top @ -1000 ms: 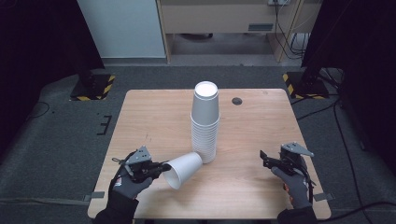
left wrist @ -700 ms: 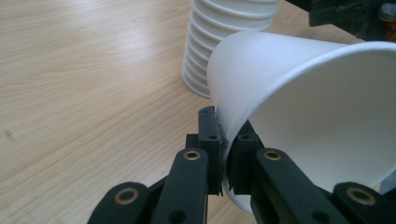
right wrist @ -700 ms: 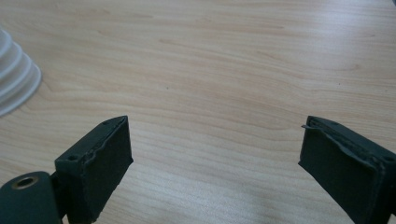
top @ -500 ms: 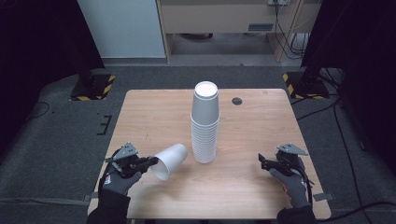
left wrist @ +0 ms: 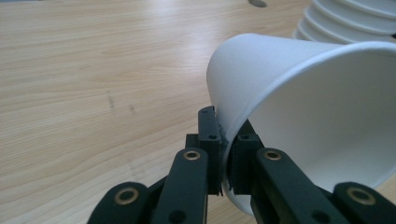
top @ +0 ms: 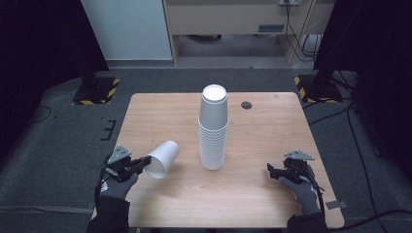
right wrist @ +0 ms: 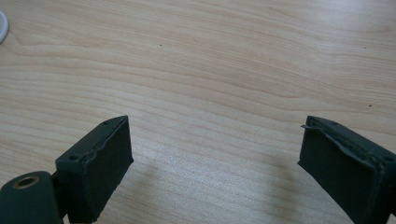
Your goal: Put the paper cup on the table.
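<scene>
The black two-jaw tongs pinch the rim of a white paper cup lying tilted over the pale wooden bench; a stack of white paper cups stands at the bench's far right.

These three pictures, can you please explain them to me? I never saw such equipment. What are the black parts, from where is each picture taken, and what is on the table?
No robot here: a person in dark gloves holds a hand-operated grasping tool in each hand. The high view looks down from above the person's side of the wooden table. The other two pictures come from small cameras riding on each tool, looking along its two black jaws.

On the table stands a tall stack of white paper cups, upside down, and a small dark round spot lies behind it.

The left tool pinches the rim of one single white cup, which is tilted on its side; the left gripper view shows the rim clamped between the jaws. The right tool is open and holds nothing, above bare wood.
</scene>
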